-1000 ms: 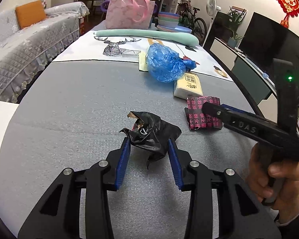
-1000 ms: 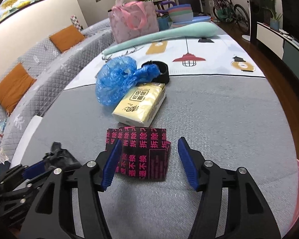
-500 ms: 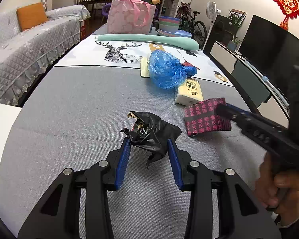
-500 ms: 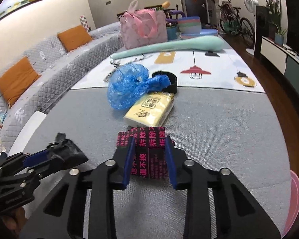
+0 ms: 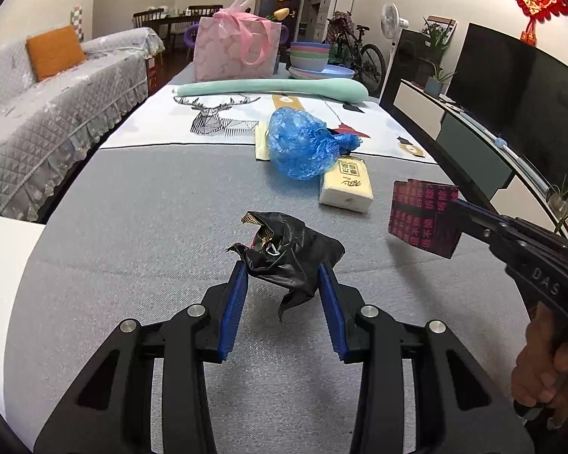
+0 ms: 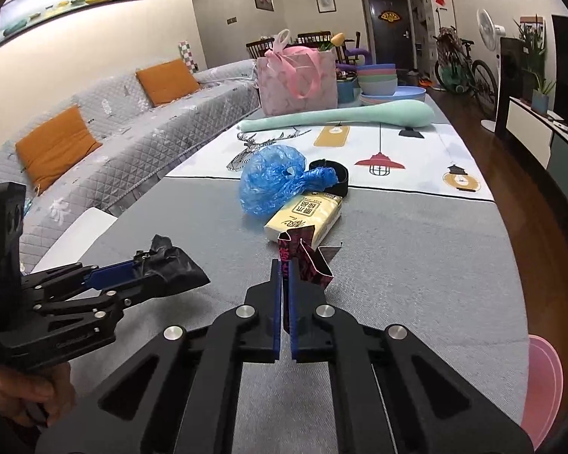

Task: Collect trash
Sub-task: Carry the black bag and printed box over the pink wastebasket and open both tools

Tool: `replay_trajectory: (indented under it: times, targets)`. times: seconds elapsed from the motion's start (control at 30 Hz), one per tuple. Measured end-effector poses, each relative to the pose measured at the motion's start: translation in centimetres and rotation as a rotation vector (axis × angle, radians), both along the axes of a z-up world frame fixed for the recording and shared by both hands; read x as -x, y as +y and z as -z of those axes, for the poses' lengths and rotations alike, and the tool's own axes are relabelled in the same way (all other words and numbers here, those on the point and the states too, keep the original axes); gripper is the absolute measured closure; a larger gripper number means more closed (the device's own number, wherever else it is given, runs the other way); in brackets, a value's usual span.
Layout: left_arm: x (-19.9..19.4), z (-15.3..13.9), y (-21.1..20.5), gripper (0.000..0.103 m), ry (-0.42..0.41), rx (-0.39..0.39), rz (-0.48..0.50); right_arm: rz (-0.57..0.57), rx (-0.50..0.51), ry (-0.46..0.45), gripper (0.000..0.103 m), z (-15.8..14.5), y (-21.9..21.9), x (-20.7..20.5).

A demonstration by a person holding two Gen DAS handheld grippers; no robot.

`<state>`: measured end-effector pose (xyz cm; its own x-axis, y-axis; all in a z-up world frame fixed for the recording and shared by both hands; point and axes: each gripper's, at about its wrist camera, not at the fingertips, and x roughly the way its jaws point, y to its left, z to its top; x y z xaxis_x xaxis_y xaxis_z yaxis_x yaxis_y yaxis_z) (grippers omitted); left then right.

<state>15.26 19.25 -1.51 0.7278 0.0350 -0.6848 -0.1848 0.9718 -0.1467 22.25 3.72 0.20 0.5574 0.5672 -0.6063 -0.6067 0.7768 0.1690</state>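
Observation:
My left gripper (image 5: pixel 282 270) is shut on a crumpled black plastic bag (image 5: pixel 289 251) and holds it above the grey table (image 5: pixel 151 208); the bag also shows in the right wrist view (image 6: pixel 174 265). My right gripper (image 6: pixel 285 265) is shut on a black wrapper with pink characters (image 6: pixel 306 259), lifted off the table. In the left wrist view that wrapper (image 5: pixel 422 215) hangs from the right gripper's fingertips at the right. A crumpled blue plastic bag (image 5: pixel 303 143) lies further back beside a yellow tissue pack (image 5: pixel 346 187).
A black round item (image 6: pixel 335 172) sits behind the blue bag. A long mint cushion (image 5: pixel 272 87), a pink gift bag (image 5: pixel 236 49) and stacked bowls (image 5: pixel 310 56) stand at the far end. A sofa (image 5: pixel 38 106) runs along the left. A pink object (image 6: pixel 541 378) lies at the right edge.
My right gripper has closed on the pink-printed wrapper and lifted it off the table. The left gripper has kept hold of the black bag, raised slightly.

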Motion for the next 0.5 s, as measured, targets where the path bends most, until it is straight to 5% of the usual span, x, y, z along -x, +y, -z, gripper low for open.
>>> replay_trajectory:
  times: [0.5]
  targets:
    - [0.7, -1.0, -2.3, 0.065, -0.044, -0.065, 0.034, 0.032, 0.029, -0.094, 0.100, -2.2, -3.4, 2.9]
